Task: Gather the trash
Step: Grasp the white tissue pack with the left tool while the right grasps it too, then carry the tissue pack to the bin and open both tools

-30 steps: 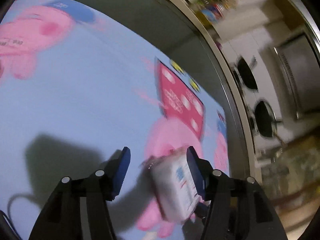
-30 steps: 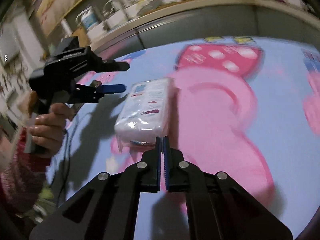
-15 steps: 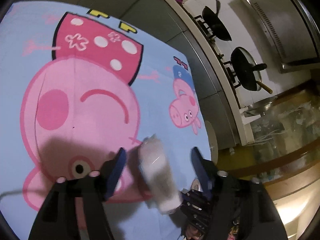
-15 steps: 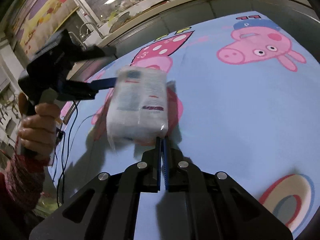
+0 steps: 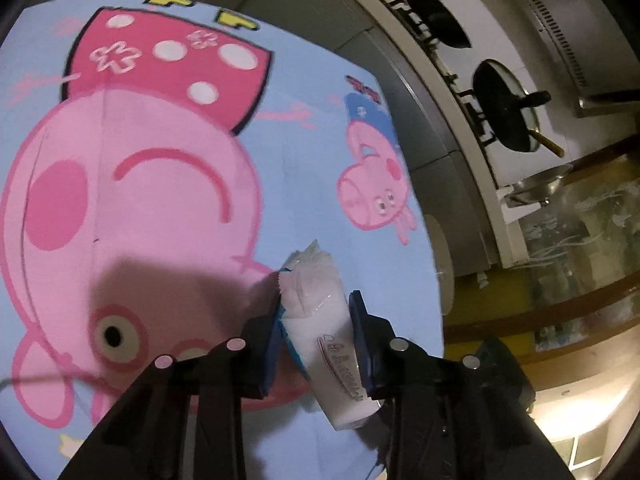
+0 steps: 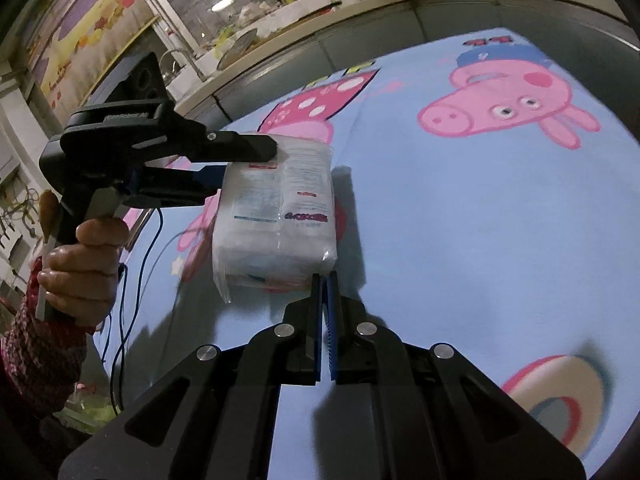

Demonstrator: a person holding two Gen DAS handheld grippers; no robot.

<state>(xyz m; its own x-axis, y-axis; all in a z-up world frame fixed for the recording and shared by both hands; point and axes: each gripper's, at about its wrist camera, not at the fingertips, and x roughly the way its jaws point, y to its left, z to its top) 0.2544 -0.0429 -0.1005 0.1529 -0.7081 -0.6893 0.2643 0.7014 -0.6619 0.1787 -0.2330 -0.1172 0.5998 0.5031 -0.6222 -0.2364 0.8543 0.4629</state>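
A white plastic-wrapped tissue pack hangs above the blue cartoon-pig tablecloth. My left gripper is closing on it, and its blue pads touch both flat sides of the pack's far end. My right gripper is shut, pinching the wrapper at the pack's near lower corner. In the right wrist view a hand holds the left gripper's handle.
The tablecloth covers a round table with a grey rim. Beyond it stands a stove with two black pans. A counter with a sink and bottles lies behind. A thin black cable trails over the table's left edge.
The right gripper lifted the pack off the cloth and brought it between the left jaws. The left jaws, wide open before, have closed in onto the pack's sides.
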